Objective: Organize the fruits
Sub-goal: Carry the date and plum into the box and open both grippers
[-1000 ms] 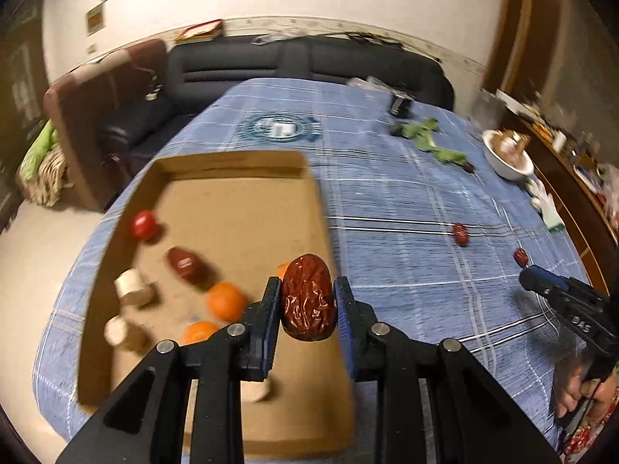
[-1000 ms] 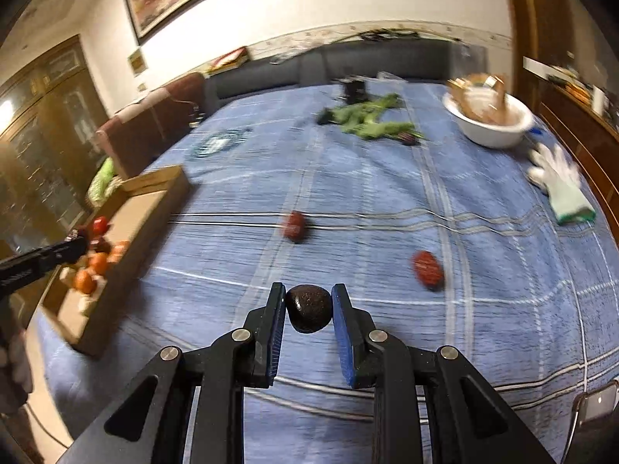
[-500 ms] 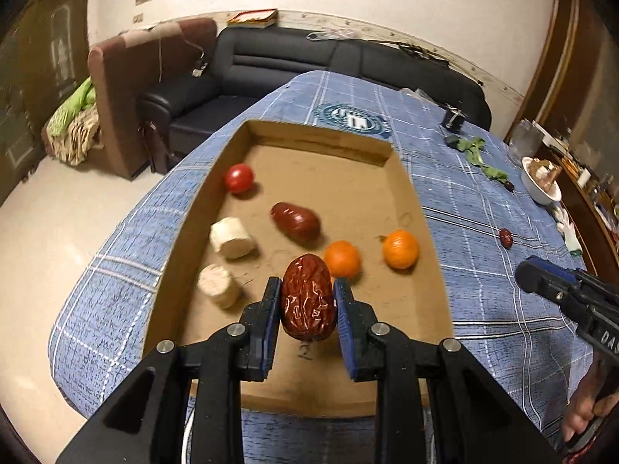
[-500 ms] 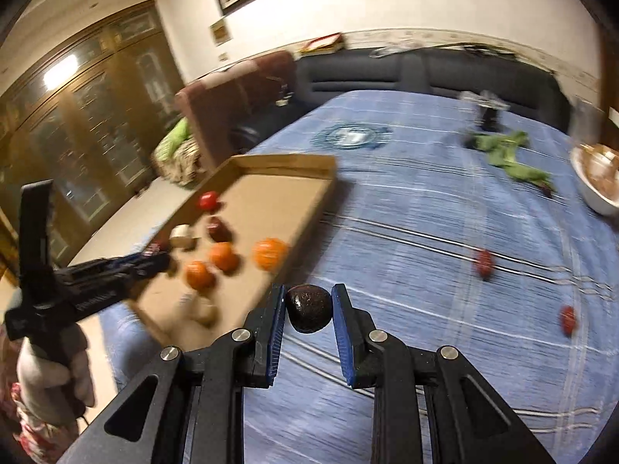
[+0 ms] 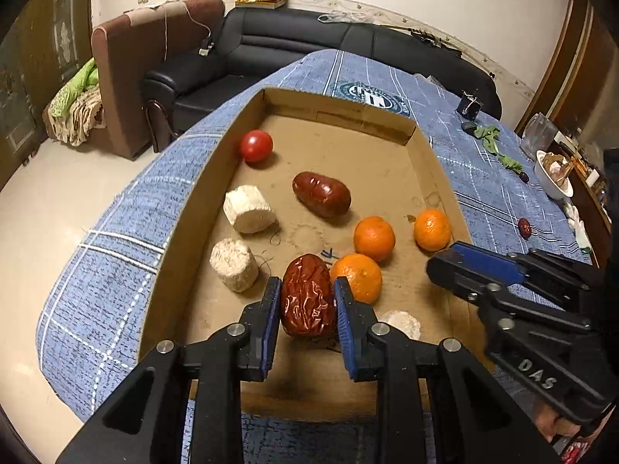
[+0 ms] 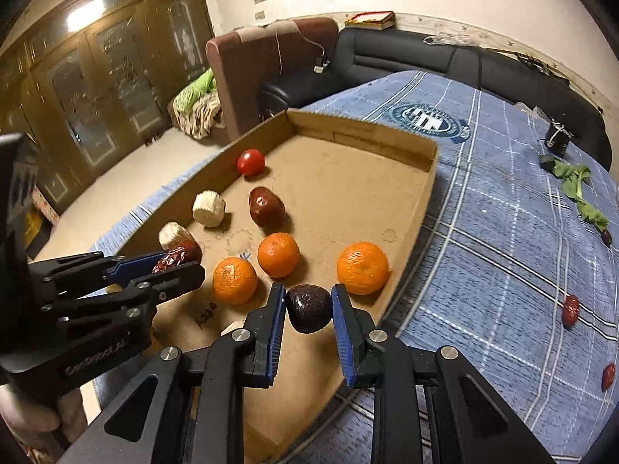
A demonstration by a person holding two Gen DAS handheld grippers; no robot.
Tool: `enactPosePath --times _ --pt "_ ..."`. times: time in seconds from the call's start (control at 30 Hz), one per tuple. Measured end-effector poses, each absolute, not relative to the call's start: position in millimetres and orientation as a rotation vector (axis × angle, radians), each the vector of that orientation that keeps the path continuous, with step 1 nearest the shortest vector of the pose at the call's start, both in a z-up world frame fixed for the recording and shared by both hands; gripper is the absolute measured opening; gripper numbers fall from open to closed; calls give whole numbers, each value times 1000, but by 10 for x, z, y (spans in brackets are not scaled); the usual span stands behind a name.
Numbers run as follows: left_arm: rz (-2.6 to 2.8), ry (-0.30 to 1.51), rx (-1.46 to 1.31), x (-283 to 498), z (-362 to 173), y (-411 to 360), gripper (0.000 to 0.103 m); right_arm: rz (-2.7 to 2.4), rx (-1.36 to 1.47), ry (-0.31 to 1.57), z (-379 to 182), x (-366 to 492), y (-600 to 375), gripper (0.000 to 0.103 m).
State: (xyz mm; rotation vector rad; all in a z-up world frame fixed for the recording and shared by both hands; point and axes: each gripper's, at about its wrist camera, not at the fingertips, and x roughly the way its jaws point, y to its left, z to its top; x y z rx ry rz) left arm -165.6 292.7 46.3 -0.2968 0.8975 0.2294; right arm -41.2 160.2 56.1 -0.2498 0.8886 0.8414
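A shallow cardboard tray (image 5: pixel 340 110) (image 6: pixel 363 131) lies on the blue checked tablecloth. In it lie a red tomato (image 5: pixel 255 145), a smooth dark red date (image 5: pixel 321 194), three oranges (image 5: pixel 374 238) and several pale cut chunks (image 5: pixel 249 208). My left gripper (image 5: pixel 307 301) is shut on a wrinkled red date (image 5: pixel 307 301) over the tray's near end, beside an orange (image 5: pixel 356 277). My right gripper (image 6: pixel 308 307) is shut on a dark round fruit (image 6: pixel 308 308) above the tray's near right side. Each gripper shows in the other's view: the left gripper (image 6: pixel 182 259), the right gripper (image 5: pixel 441 266).
Loose red dates (image 6: pixel 571 310) (image 6: pixel 608 376) (image 5: pixel 524 227) lie on the cloth to the right of the tray. Green leaves (image 6: pixel 576 189), a black clip (image 6: pixel 557 139) and a white bowl (image 5: pixel 553 178) sit farther back. A black sofa (image 5: pixel 309 50) and a brown armchair (image 5: pixel 147 73) stand beyond the table's edge.
Both grippers have moved over the tray with their fruit. The left sank toward the tray floor; the right swung left from the open cloth to the tray's near right side.
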Motion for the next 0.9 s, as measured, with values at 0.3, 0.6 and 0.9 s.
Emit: enactPosePath --times 0.3,0.6,0.9 --pt "270 889 -256 -1679 484 2913 33 826 -293 900 419 -376 1756 27" --pt "329 831 -219 -1792 713 2928 62 829 -275 893 463 -402 1747 29" --pt "358 815 -165 -1835 821 2808 64 809 -218 851 682 -446 1533 29"
